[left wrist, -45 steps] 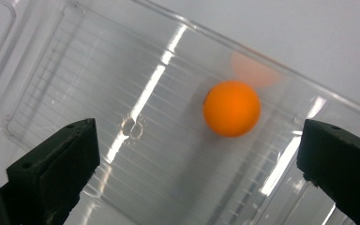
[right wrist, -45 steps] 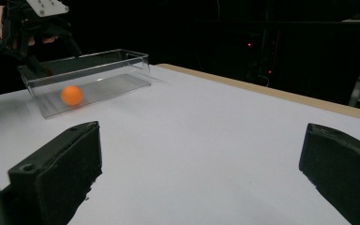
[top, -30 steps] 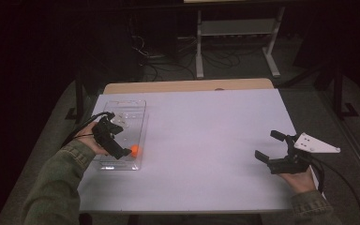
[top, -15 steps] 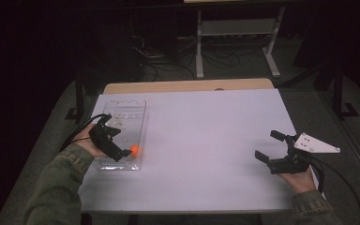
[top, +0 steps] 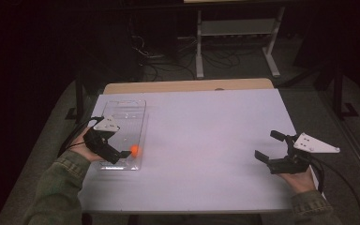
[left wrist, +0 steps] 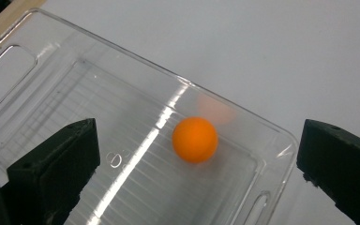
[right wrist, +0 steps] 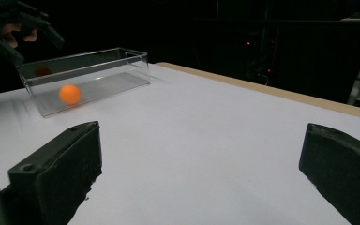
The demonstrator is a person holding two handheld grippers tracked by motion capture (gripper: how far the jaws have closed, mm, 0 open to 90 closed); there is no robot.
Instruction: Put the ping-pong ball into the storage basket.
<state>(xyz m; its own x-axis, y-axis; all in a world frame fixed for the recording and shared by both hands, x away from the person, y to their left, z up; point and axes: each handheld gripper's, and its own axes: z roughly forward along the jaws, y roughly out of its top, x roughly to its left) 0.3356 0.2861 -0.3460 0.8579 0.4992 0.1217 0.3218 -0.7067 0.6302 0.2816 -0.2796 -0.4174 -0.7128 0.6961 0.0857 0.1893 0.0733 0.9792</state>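
The left gripper (left wrist: 197,173) hovers above the clear tray (left wrist: 37,65) with its jaws wide apart, holding nothing. The orange ball (left wrist: 195,139) lies inside the tray, near its end wall, untouched. The right gripper (top: 273,146), well apart from the tray, is also wide open and empty. No readable writing is seen.

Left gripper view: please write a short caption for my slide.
Open left gripper hovers above an orange ball inside a clear plastic tray.
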